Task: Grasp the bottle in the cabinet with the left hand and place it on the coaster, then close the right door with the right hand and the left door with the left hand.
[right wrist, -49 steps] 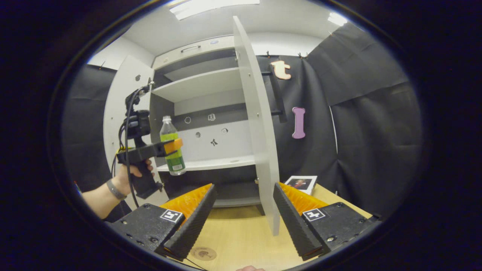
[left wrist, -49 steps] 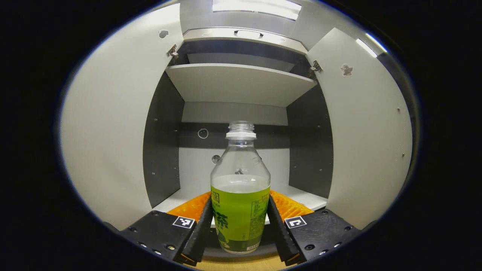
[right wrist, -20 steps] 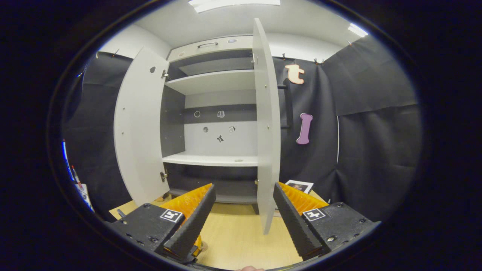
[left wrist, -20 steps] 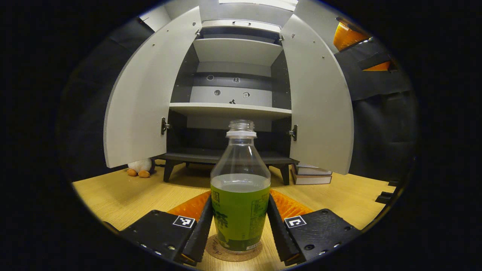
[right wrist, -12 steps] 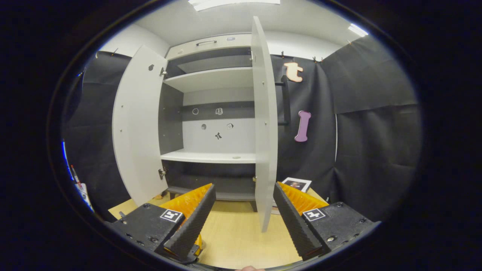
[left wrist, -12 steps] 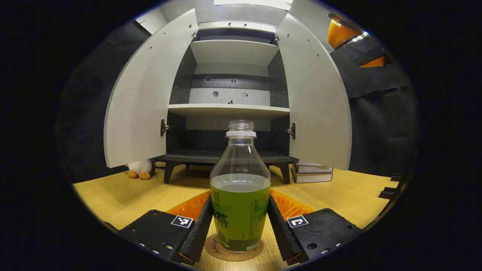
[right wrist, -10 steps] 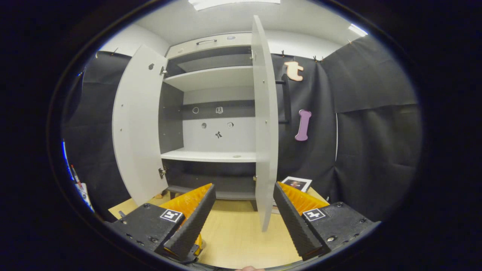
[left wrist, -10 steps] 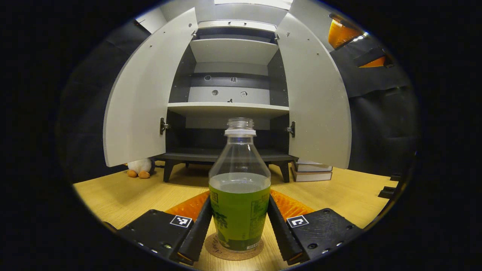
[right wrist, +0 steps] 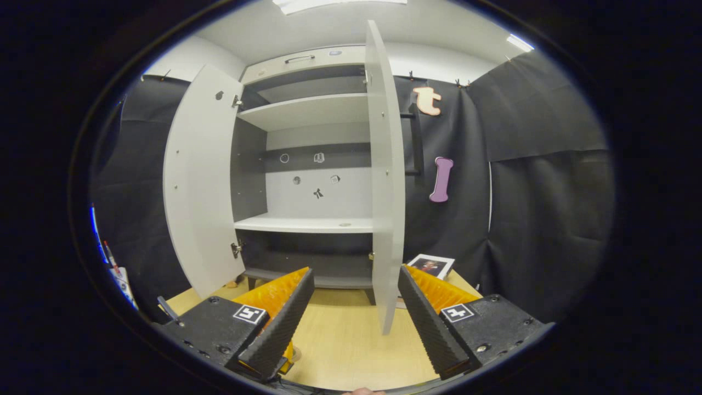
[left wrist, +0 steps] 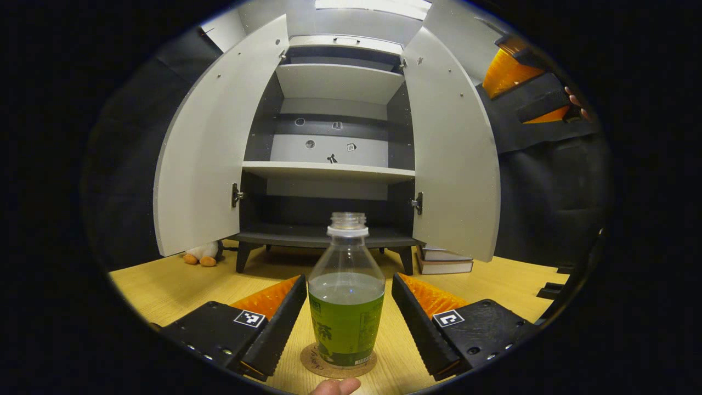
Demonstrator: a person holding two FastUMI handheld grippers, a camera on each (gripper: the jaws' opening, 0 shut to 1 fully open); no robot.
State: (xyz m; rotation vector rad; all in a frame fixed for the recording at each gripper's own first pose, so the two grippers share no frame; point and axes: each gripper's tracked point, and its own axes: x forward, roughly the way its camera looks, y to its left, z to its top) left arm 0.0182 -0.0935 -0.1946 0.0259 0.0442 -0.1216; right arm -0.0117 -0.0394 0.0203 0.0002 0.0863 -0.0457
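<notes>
1. Cabinet [left wrist: 334, 164]: it stands on the wooden table [left wrist: 164, 285], and both doors are swung open. It serves as the landmark for every item below.
2. Right door [right wrist: 384, 181]: seen from the right gripper view, its free edge projects forward from the cabinet, just ahead of the right gripper [right wrist: 354, 307].
3. Left door [left wrist: 203, 159]: it is open at the cabinet's other side.
4. Right gripper: the jaws are spread wide and hold nothing. For a clean close, place one finger flat against the door's outer face near the free edge and push steadily toward the cabinet.
5. Left gripper [left wrist: 345, 318]: in front of the cabinet; the jaws are parted, with a clear gap at each side of the bottle [left wrist: 345, 307]. Withdraw straight back and avoid brushing it.
6. Bottle: upright, uncapped, in front of the cabinet.
7. Coaster [left wrist: 318, 365]: directly beneath the bottle.
</notes>
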